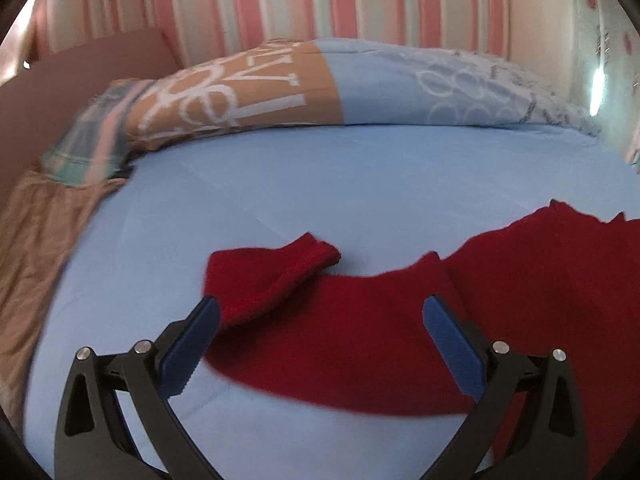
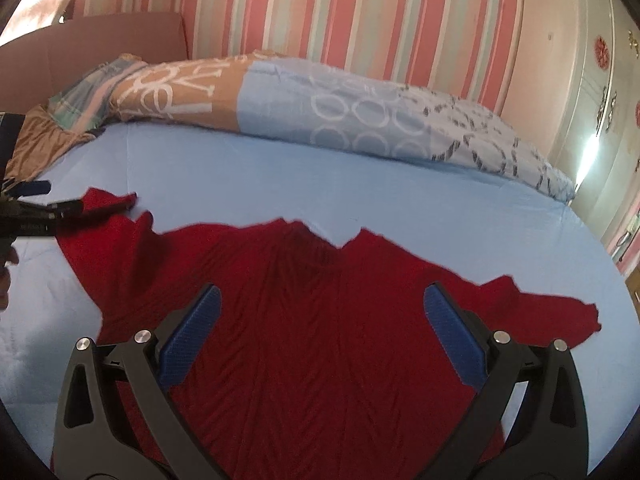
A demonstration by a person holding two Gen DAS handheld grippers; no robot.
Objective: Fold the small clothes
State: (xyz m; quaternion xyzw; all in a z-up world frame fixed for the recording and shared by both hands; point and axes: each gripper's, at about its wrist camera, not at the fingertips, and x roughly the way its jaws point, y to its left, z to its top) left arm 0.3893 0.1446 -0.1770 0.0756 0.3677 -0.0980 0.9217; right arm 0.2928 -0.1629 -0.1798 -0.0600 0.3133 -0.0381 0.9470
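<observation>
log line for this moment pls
red sweater spread flat on blue sheet | left tool open over sleeve | right tool open over body

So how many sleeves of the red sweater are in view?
2: the left sleeve beside the left gripper, the right sleeve stretched out toward the bed's far side.

Large white lettering on one rolled quilt

The only writing stood on the tan band of the rolled patchwork quilt (image 1: 240, 92) lying along the far edge of the light blue bed sheet (image 1: 320, 184). The big white letters appeared upside down and partly wrapped round the roll; in the right wrist view the same quilt (image 2: 172, 88) showed shapes resembling "V", "e" and "o", possibly "Love", but the full word could not be made out. Nothing else carried legible text.
</observation>
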